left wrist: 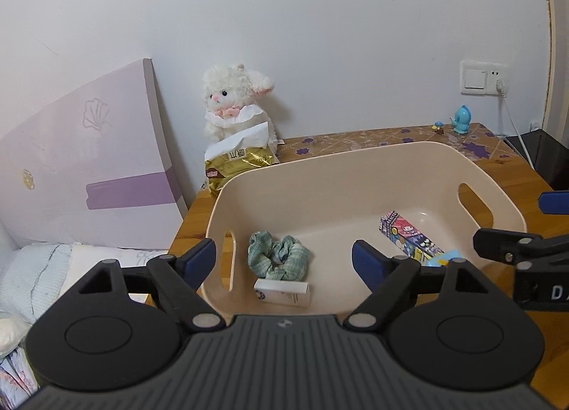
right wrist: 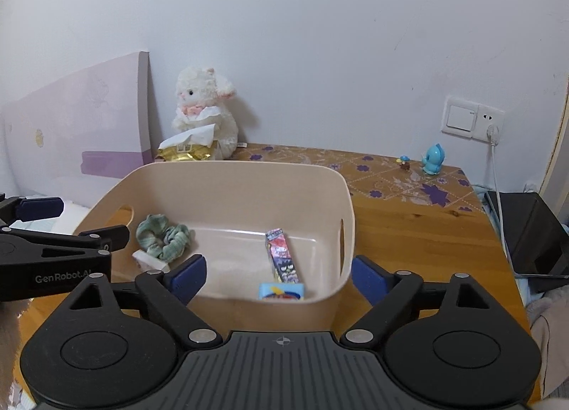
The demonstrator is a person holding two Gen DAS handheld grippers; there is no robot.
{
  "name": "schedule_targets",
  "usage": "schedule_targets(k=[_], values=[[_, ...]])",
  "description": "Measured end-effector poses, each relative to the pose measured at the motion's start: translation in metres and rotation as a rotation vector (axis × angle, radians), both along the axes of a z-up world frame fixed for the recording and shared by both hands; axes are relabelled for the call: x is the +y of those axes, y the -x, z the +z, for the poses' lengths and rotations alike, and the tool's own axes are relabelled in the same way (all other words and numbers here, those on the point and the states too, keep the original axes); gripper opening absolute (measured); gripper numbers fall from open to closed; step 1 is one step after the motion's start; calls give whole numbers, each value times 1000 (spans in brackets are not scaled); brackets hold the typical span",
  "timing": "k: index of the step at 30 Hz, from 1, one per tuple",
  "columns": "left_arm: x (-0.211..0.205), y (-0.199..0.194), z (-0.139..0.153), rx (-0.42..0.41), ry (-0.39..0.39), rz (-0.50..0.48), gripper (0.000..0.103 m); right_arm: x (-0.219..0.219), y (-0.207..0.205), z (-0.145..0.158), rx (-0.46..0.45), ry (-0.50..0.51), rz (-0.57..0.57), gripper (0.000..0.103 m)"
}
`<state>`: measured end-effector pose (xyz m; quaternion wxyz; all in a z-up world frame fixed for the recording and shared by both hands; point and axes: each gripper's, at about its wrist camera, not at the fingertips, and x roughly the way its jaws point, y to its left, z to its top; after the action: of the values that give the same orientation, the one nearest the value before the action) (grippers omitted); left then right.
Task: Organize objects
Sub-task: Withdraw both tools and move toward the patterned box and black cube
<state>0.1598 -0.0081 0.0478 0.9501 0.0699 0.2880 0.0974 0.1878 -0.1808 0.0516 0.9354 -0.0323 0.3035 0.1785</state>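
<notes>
Four small things in one beige bin

Two views look across a wooden table [right wrist: 409, 232] set against a white wall [right wrist: 284, 36], its far part covered by a cloth with purple flowers [right wrist: 391, 175]. A lilac board [left wrist: 89, 168] leans on the wall at the left, beside a white plush lamb [left wrist: 234, 104] that sits behind a gold packet [left wrist: 242, 164].

On the table stands the beige bin [left wrist: 320, 175] with slot handles in its short sides. Inside lie a green checked scrunchie [left wrist: 279, 255], a colourful cartoon-printed box [right wrist: 282, 255], a white tube [left wrist: 282, 294] touching the scrunchie, and a small light-blue pack [right wrist: 282, 292] at the near end of the printed box.

The left gripper [left wrist: 284, 260] is spread wide with nothing between its blue pads — its left finger outside the bin's left handle wall, the right one over the inside. The right gripper [right wrist: 277, 276] is likewise agape and empty, straddling the bin's near right corner.

At the far right of the table stand a blue figurine [right wrist: 432, 161] and a tiny mushroom toy [right wrist: 404, 161], below a wall switch and socket [right wrist: 471, 118].
</notes>
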Motion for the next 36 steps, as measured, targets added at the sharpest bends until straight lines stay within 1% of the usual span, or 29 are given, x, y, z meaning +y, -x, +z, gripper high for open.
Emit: schedule_targets(k=[2, 5, 7, 13, 21, 29, 33, 36], values=[[-1, 9, 2, -4, 2, -1, 87, -5, 7, 1, 1, -5, 7, 99], [-4, 21, 2, 1, -2, 0, 88, -10, 16, 0, 11, -2, 19, 100], [-5, 28, 2, 13, 1, 5, 91, -11, 21, -2, 17, 9, 30, 100], [-7, 46, -7, 49, 13, 11, 91, -14, 37, -15, 46, 47, 54, 101], [-17, 56, -34, 119, 43, -5, 91, -22, 46, -44, 111, 84, 67, 103], [-32, 49, -71, 211, 82, -31, 91, -28, 48, -73, 173, 111, 37, 103], [-34, 42, -89, 266, 120, -40, 91, -32, 47, -81, 190, 131, 26, 103], [-34, 38, -97, 293, 162, -51, 91, -35, 44, -87, 201, 149, 10, 103]])
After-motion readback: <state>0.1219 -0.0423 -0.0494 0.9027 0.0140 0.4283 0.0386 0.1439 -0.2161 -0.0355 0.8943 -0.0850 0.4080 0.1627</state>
